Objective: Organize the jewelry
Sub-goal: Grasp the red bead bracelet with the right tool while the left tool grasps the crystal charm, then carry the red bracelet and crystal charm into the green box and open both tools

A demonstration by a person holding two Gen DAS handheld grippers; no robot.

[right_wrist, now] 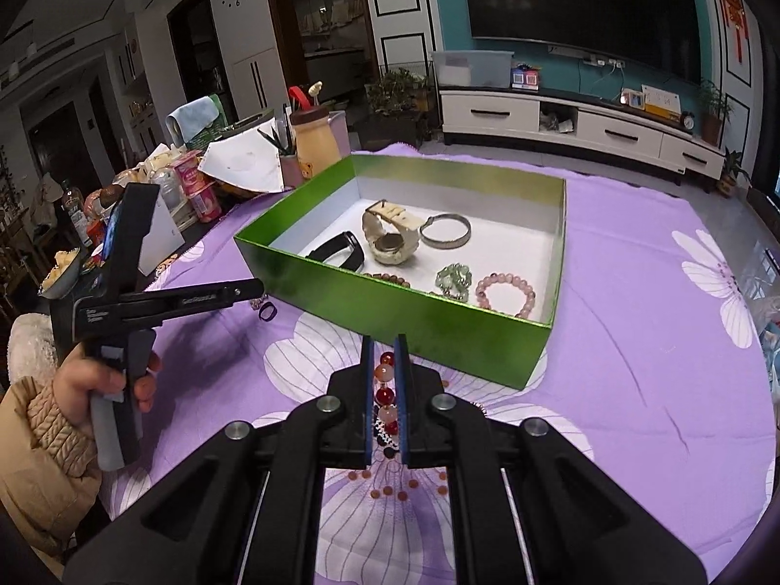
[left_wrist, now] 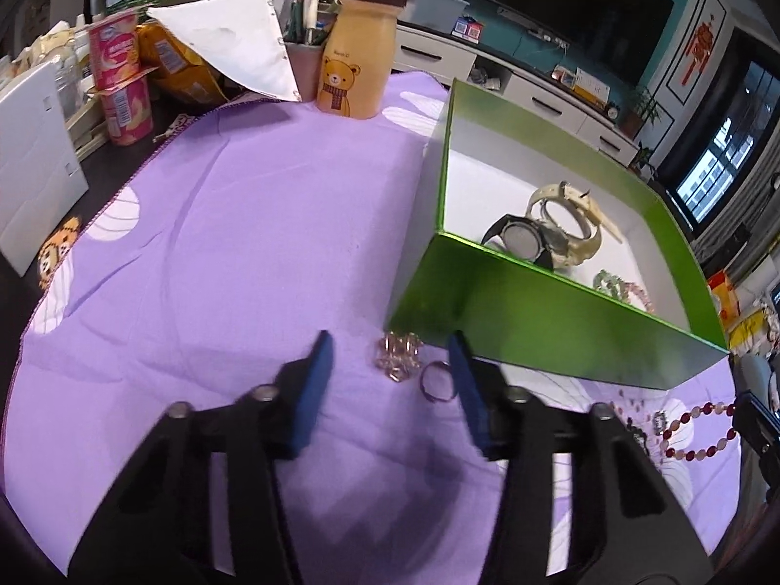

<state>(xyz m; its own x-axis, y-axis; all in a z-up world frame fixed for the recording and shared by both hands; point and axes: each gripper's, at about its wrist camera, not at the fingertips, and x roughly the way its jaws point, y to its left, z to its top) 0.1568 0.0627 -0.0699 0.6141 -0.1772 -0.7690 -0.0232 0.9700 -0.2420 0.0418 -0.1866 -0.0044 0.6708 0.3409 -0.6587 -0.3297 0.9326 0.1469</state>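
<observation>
A purple flowered cloth (right_wrist: 633, 292) is spread over the table, and a green box (right_wrist: 390, 307) holding watches and bracelets is set on it. A red-and-pink bead string (right_wrist: 385, 390) is clamped between the closed fingers of the right gripper (right_wrist: 385, 356) just before the box, while a pink crystal piece (left_wrist: 397, 356) and a ring (left_wrist: 436, 382) are lain on the cloth between the parted fingers of the left gripper (left_wrist: 392, 356), untouched.

The left wrist view looks steeply down along its fingers, close over the purple cloth (left_wrist: 234, 224), with the green box (left_wrist: 536, 312) just ahead to the right. The right wrist view sits higher and further back, facing the television wall. Both share box (right_wrist: 390, 307) and cloth (right_wrist: 633, 292).
</observation>
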